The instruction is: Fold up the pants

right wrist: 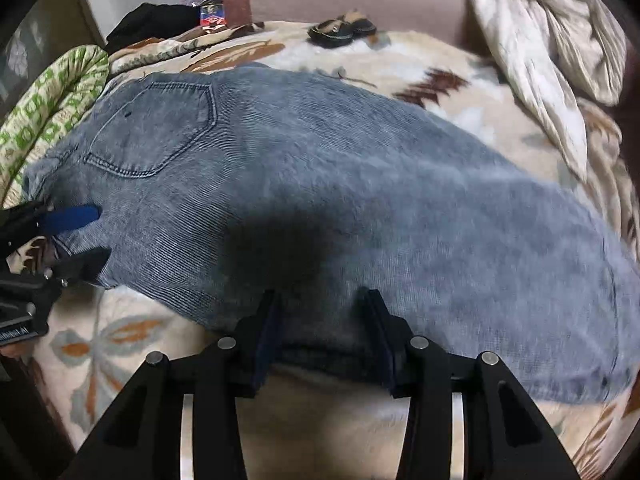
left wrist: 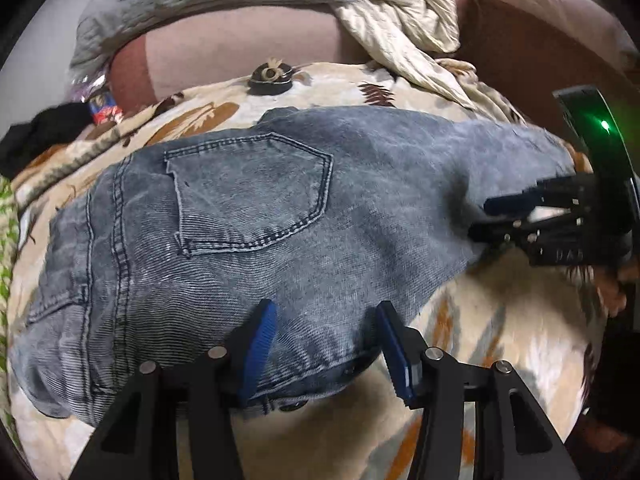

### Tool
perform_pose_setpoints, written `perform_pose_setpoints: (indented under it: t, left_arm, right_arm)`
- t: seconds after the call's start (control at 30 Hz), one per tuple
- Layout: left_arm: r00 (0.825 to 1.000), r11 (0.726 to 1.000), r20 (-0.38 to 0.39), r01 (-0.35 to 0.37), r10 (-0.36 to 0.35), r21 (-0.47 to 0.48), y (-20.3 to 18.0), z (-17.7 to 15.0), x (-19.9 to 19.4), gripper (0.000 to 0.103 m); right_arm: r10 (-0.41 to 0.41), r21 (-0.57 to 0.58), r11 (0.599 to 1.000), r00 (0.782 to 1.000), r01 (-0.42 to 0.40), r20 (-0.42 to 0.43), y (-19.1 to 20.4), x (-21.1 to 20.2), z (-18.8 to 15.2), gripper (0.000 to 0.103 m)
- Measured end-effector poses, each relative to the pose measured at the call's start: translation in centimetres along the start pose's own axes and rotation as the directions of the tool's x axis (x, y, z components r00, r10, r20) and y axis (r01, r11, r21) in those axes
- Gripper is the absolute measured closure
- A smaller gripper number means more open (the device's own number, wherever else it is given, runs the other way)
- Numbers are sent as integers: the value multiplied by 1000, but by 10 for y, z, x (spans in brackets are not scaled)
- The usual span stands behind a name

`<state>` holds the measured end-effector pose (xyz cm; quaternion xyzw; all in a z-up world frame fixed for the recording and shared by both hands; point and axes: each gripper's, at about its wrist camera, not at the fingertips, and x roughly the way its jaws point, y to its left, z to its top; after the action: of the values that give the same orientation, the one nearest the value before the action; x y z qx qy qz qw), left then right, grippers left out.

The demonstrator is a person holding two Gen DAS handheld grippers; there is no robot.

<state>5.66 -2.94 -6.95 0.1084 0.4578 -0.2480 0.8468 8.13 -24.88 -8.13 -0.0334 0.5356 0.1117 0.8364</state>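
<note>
With both the left hand-held gripper (left wrist: 326, 340) and the right hand-held gripper (right wrist: 322, 328) spread and empty over the folded jeans (left wrist: 248, 216), regrip the near edge squarely on the patterned blanket (left wrist: 500, 320) before folding again.

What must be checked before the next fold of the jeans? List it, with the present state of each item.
1. Jeans lie flat on the patterned blanket, back pocket up: ok.
2. Left gripper has open jaws over the near edge of the jeans, nothing pinched: ok.
3. Right gripper has open jaws over the near edge of the leg, nothing pinched: ok.
4. Legs stacked evenly on each other: cannot tell.
5. Small dark objects at the far side lie clear of the jeans: ok.
6. Cream cloth is off the denim: ok.
</note>
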Motion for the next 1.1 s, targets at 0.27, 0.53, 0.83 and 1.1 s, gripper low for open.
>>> perform_pose_setpoints:
  t: [0.27, 0.53, 0.83, 1.1]
  left_arm:
    - [981, 988, 157, 129, -115, -84, 15, 15, -33, 47]
    - [956, 965, 259, 189, -138, -181, 16, 33, -32, 37]
    - [998, 979, 50, 52, -43, -195, 14, 22, 17, 38]
    - [997, 982, 51, 62, -54, -179, 14, 21, 17, 38]
  right_arm:
    - [46, 2, 999, 999, -46, 13, -11, -4, 0, 55]
    - [52, -3, 999, 997, -52, -54, -1, 6, 14, 53]
    - [280, 163, 947, 960, -276, -3, -30, -17, 63, 53]
    - [358, 190, 913, 932, -362, 55, 0, 32, 173, 53]
